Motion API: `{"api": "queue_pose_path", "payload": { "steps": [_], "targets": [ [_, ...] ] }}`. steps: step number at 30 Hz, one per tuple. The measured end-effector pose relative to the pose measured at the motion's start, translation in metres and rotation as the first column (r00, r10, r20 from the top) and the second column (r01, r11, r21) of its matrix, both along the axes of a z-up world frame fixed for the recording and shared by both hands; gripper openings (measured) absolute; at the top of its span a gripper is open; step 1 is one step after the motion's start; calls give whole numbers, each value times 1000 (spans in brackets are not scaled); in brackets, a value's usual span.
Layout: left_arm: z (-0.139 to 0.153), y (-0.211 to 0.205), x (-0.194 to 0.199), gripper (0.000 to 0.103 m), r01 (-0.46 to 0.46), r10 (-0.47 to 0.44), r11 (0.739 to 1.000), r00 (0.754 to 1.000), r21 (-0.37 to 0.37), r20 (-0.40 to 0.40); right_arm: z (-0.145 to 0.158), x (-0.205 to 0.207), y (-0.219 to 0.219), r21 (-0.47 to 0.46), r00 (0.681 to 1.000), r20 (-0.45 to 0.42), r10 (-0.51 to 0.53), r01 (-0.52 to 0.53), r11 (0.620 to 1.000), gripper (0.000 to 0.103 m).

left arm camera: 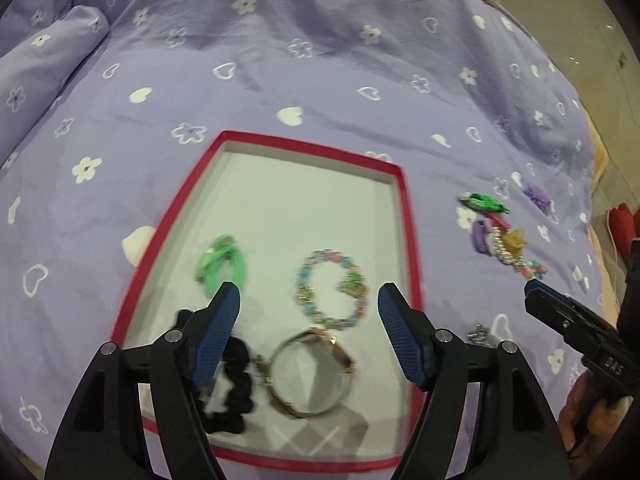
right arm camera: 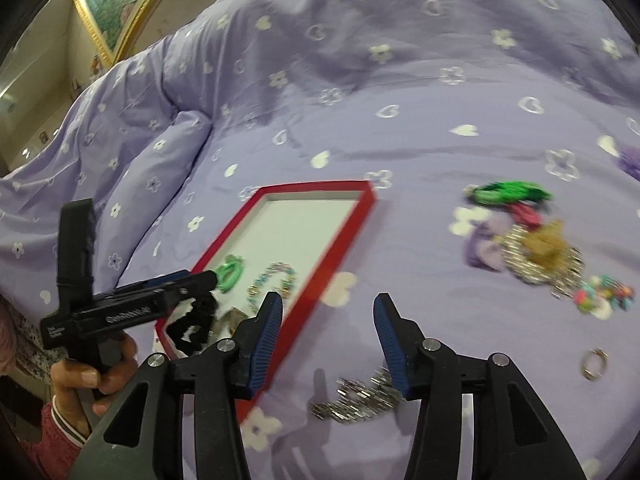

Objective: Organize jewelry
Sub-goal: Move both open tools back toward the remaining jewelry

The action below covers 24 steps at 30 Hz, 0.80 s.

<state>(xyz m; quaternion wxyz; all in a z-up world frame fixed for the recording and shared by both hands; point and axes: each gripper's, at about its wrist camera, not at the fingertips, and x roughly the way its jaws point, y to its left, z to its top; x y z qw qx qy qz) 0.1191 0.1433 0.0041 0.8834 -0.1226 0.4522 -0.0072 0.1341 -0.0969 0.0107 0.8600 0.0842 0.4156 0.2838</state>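
A red-rimmed tray (left arm camera: 408, 216) with a white floor lies on the purple bedspread; it also shows in the right wrist view (right arm camera: 360, 216). In it lie a green hair tie (left arm camera: 220, 264), a pastel bead bracelet (left arm camera: 332, 284), a black scrunchie (left arm camera: 232, 384) and a round bangle with a watch (left arm camera: 312, 376). My left gripper (left arm camera: 308, 308) is open and empty above these. My right gripper (right arm camera: 326, 316) is open and empty over a silver chain (right arm camera: 356, 396) beside the tray. A pile of clips, pearls and beads (right arm camera: 532, 248) lies to the right.
A small ring (right arm camera: 595, 363) lies on the bedspread at the right. A folded ridge of the purple cover (right arm camera: 176, 148) runs behind the tray. A framed picture (right arm camera: 116, 4) hangs on the wall at the upper left.
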Motion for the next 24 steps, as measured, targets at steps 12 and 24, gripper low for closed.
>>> {"api": "queue_pose_path", "payload": {
  "steps": [12, 24],
  "targets": [
    [9, -60, 8, 72, 120, -120, 993, 993, 5, 12, -1, -11, -91, -18, 986, 8, -166, 166, 986, 52],
    [6, -106, 26, 72, 201, -201, 979, 980, 25, -6, -7, -11, -147, -24, 963, 2, -270, 270, 963, 52]
  ]
}}
